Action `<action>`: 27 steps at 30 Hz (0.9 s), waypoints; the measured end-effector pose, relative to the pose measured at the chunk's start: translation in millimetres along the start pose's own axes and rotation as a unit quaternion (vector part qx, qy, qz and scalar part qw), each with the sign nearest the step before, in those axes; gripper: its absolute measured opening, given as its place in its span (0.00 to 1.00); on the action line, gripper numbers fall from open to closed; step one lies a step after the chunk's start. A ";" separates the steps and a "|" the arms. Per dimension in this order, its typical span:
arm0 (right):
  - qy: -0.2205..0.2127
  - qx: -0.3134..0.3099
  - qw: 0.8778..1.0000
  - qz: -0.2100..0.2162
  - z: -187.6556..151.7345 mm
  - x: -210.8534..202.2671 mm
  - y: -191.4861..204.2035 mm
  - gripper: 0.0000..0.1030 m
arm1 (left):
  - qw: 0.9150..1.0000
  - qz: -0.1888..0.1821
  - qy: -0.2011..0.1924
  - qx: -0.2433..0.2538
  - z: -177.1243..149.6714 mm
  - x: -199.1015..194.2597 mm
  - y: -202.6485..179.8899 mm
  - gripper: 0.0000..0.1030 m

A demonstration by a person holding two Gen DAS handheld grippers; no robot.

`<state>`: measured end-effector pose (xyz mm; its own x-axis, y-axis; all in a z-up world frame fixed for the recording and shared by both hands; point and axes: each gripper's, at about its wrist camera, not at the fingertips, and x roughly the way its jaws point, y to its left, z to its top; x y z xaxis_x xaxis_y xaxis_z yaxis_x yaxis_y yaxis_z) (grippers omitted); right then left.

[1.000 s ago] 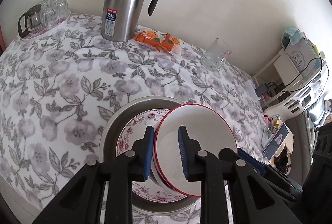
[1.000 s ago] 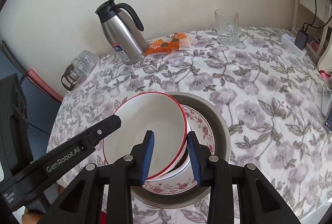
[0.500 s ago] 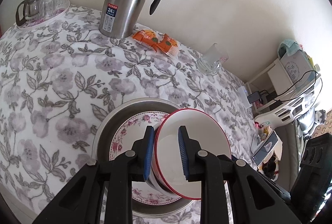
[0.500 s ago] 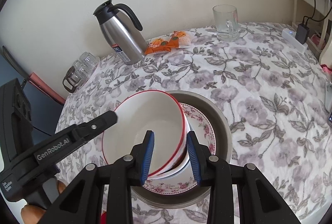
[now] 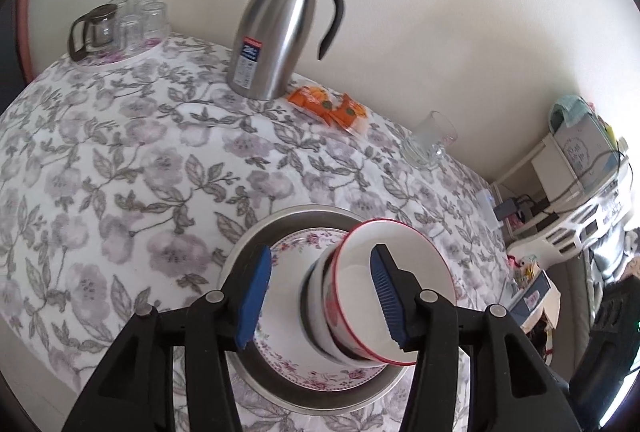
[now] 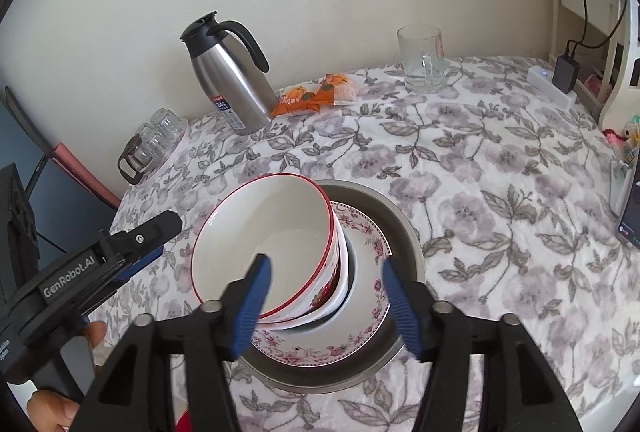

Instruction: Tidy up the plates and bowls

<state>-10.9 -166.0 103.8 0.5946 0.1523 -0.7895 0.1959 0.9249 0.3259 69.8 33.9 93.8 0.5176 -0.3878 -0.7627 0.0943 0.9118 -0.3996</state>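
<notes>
A white bowl with a red rim (image 5: 404, 288) (image 6: 276, 240) sits tilted on a stack of bowls. The stack stands on a floral plate (image 5: 296, 260) (image 6: 364, 232) inside a grey metal basin (image 5: 248, 244) (image 6: 404, 228). My left gripper (image 5: 318, 296) is open, one jaw on each side of the bowl's left wall, not touching it. It also shows in the right wrist view (image 6: 144, 248). My right gripper (image 6: 326, 306) is open, one jaw on each side of the bowl's right wall.
A steel thermos jug (image 5: 280, 28) (image 6: 228, 80), orange snack packets (image 5: 328, 108) (image 6: 316, 92) and a glass mug (image 5: 430, 144) (image 6: 422, 58) stand at the back of the floral tablecloth. A tray of glasses (image 5: 116, 28) (image 6: 150, 144) sits far left. A shelf with cables (image 5: 580, 168) is right.
Both grippers have opened and let go of the red-rimmed bowl's walls. The bowl now rests tilted on the stack. The left gripper has drawn back a little.
</notes>
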 end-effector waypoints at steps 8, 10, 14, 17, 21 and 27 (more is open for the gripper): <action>0.003 0.000 1.000 -0.007 -8.3 8.6 -2.8 0.91 | 0.998 0.055 -0.007 -0.016 -7.4 2.4 13.9 0.84; 0.001 -0.002 1.000 -0.009 -11.6 9.0 -2.9 0.96 | 0.998 0.065 -0.005 -0.020 -9.6 3.5 17.5 0.88; -0.006 -0.008 1.000 -0.007 -18.0 7.9 -3.2 0.99 | 0.997 0.076 -0.010 -0.031 -14.9 1.5 24.1 0.88; -0.016 -0.009 1.000 -0.004 -23.6 5.5 -4.0 1.00 | 0.996 0.086 -0.008 -0.031 -19.8 2.4 27.4 0.88; -0.025 -0.016 1.000 -0.006 -31.3 2.4 -2.1 1.00 | 0.995 0.096 -0.014 -0.023 -27.1 0.7 29.5 0.88; -0.036 -0.019 0.999 -0.012 -44.1 -4.2 -2.5 1.00 | 0.994 0.106 -0.027 -0.005 -39.7 -6.0 29.3 0.88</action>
<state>-48.3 -153.5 83.4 0.6454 0.1057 -0.7565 0.1817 0.9407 0.2865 35.7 57.6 66.5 0.5697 -0.1798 -0.8019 -0.0299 0.9706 -0.2388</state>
